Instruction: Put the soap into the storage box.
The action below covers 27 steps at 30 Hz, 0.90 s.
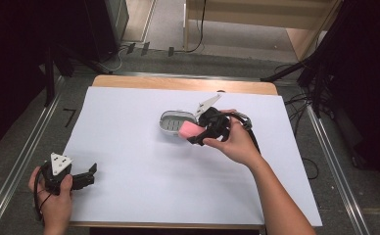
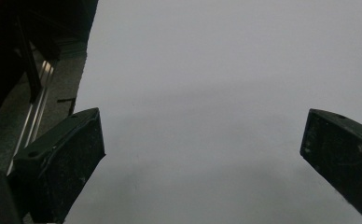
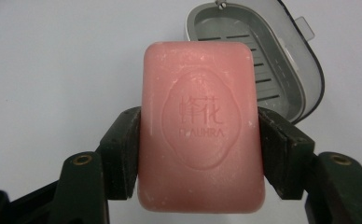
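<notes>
Pink soap bar (image 3: 201, 128), embossed logo facing my camera, is clamped in my right tool (image 3: 200, 154), pads pressing on its two long edges around mid-length. In the high view the soap bar (image 1: 190, 129) sits just at the near edge of the grey soap dish (image 1: 172, 120), lifted off the table (image 1: 129, 147), not in the tray yet.

Handling guess: solid, stiff block, light for its bulk, won't crush, but the surface looks waxy and smooth, so likely slippery, and a hard squeeze could dent it or squirt it out. Flat long sides are the right place to hold, as now; rounded corners and the embossed face are poor spots. I keep it level and avoid jerks.

Soap dish (image 3: 263, 60) has a slotted floor and an open hinged lid behind it; light plastic, may slide if I bump it.

Left tool (image 1: 83, 178) rests near the table's near-left corner, jaws apart, holding nothing.
</notes>
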Available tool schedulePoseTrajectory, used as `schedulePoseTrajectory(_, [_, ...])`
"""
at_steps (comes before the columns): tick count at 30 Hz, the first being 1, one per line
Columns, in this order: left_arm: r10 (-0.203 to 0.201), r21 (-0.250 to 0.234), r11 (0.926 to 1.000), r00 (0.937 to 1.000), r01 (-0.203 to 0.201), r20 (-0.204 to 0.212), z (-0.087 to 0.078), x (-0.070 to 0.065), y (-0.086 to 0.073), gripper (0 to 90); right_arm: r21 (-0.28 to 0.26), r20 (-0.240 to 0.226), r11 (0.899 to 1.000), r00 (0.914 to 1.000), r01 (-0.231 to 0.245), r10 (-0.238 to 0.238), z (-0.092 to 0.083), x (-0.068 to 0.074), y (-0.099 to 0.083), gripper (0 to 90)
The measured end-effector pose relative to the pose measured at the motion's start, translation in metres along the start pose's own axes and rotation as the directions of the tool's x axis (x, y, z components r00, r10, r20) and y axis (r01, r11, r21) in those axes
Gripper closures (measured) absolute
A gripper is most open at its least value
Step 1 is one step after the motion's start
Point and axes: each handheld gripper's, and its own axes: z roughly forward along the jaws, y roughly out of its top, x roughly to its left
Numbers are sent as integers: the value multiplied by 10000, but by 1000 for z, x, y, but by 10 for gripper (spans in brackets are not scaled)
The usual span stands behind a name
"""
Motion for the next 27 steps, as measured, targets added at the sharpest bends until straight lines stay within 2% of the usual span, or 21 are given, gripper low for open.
schedulePoseTrajectory(4, [19, 11, 10000, 10000, -19, 5, 0, 0, 0, 1, -82, -108, 9998, 9997, 200, -201, 3, 0, 9, 389])
schedulePoseTrajectory(8, [-15, 1, 10000, 10000, 15, 15, 0, 0, 0, 1, -100, -172, 9999, 9998, 100, -102, 4, 0, 13, 389])
schedulePoseTrajectory(14, [-87, -4, 10000, 9999, 87, 56, 0, 1, 0, 1, -184, -244, 9994, 9992, 299, -304, 11, -7, 20, 389])
schedulePoseTrajectory(19, [-127, 6, 9999, 9999, 127, 72, 0, 1, 0, 1, -225, -300, 9995, 9993, 201, -208, 13, -11, 23, 389])
schedulePoseTrajectory(27, [-269, -32, 9996, 9996, 270, 132, 0, 3, 0, 1, -224, -334, 9987, 9984, 452, -459, 21, -17, 33, 389])
